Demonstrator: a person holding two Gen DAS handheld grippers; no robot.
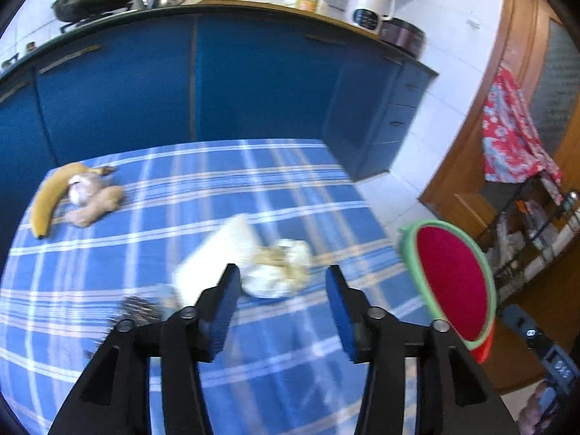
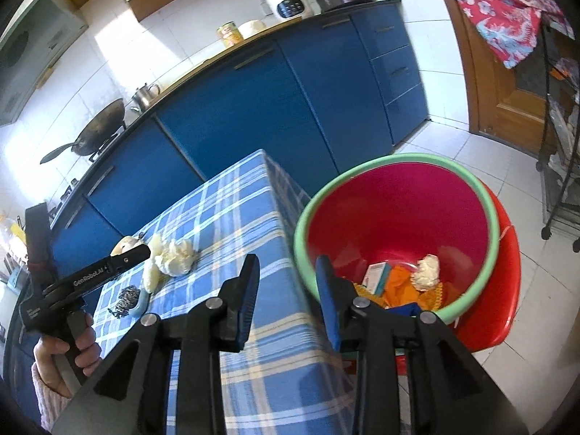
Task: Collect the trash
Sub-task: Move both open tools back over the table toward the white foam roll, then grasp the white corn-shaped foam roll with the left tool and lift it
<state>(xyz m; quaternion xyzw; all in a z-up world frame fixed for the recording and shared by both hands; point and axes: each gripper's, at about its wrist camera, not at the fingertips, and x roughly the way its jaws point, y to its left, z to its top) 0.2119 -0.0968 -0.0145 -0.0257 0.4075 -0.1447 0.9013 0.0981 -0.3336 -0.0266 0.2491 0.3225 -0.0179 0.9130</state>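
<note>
1. Straight ahead of your left gripper (image 1: 282, 282), on the blue-and-white plaid tablecloth (image 1: 181, 188), lies the crumpled white paper wad with brownish stains (image 1: 279, 272); the blue pads stand wide apart with nothing between them, and the wad sits just beyond the tips, nearer the left pad.
2. Touching the wad on its left is a pale, flat rectangular piece (image 1: 217, 253), blurred; its long axis runs from near-left to far-right, so judge it a poor fit for the same grasp.
3. Your left gripper is much the nearer to the wad. Your right gripper (image 2: 288, 275) also has its fingers spread and empty, and it hangs over the table's right edge beside the red plastic basin with a green rim (image 2: 482, 199).
4. That basin stands low off the table's right side, on a red stool (image 2: 504, 290), and already holds a small white-and-teal box (image 2: 375, 277), orange scraps (image 2: 402, 286) and another crumpled white wad (image 2: 427, 268).
5. Far left on the cloth lie a yellow banana (image 1: 47, 199) and a knobbly ginger root (image 1: 98, 206), probably not trash.
6. Near the left pad, a dark metal scouring pad (image 1: 139, 313) is smeared by motion and partly hidden by the gripper; what lies beneath the gripper you cannot see.
</note>
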